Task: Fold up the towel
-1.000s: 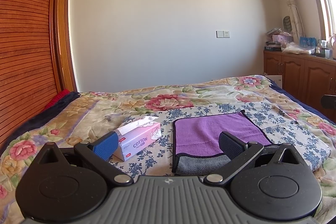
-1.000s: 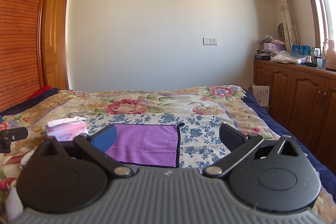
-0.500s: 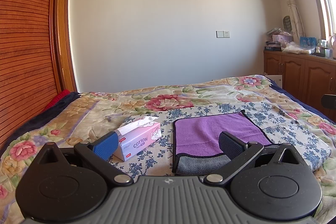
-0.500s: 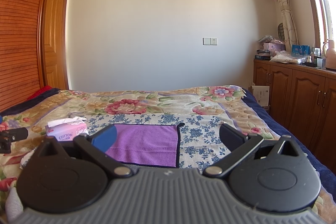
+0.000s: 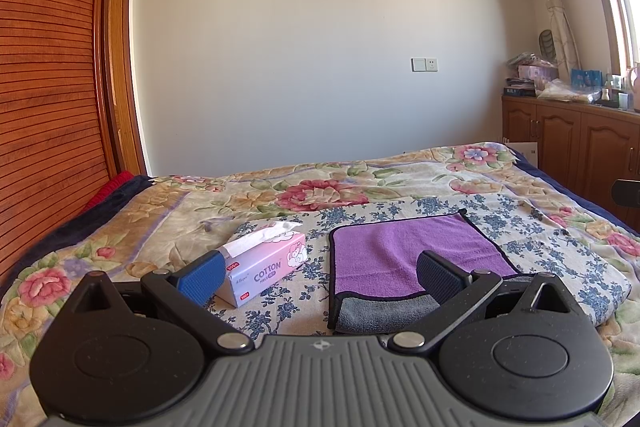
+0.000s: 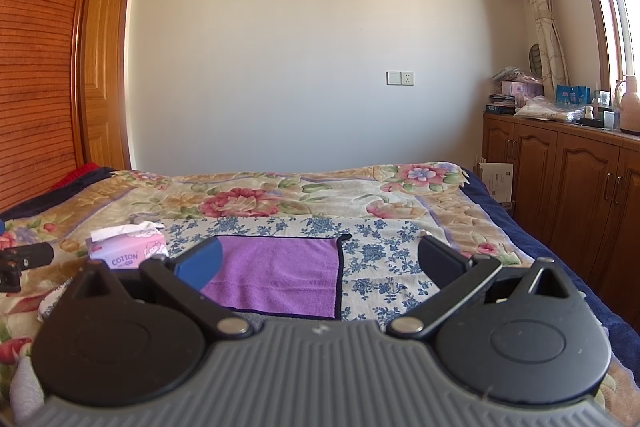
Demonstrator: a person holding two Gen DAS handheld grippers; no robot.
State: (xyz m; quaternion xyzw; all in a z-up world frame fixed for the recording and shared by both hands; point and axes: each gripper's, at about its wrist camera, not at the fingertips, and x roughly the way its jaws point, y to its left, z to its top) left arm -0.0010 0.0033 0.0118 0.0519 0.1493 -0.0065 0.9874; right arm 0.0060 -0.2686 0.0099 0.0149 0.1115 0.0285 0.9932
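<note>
both hand-held grippers, left [image 5: 320, 277] and right [image 6: 318, 263], gape wide, holding nothing; the purple towel [image 5: 412, 253] lies flat on the bed [image 5: 120, 227] just beyond them.

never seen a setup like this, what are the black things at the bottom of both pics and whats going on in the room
Those black parts are two hand-held grippers, each with a fisheye camera looking forward along its two fingers. One picture comes from the left gripper, the other from the right gripper. Both have their fingers spread wide and hold nothing.

In front of them is a bed with a floral bedspread. On it lies a purple towel with a dark border; its near edge is turned up, showing a grey underside. To its left, apart from it, sits a pink tissue box marked COTTON. Neither gripper touches the towel, so the folding seems not to have begun.
</note>
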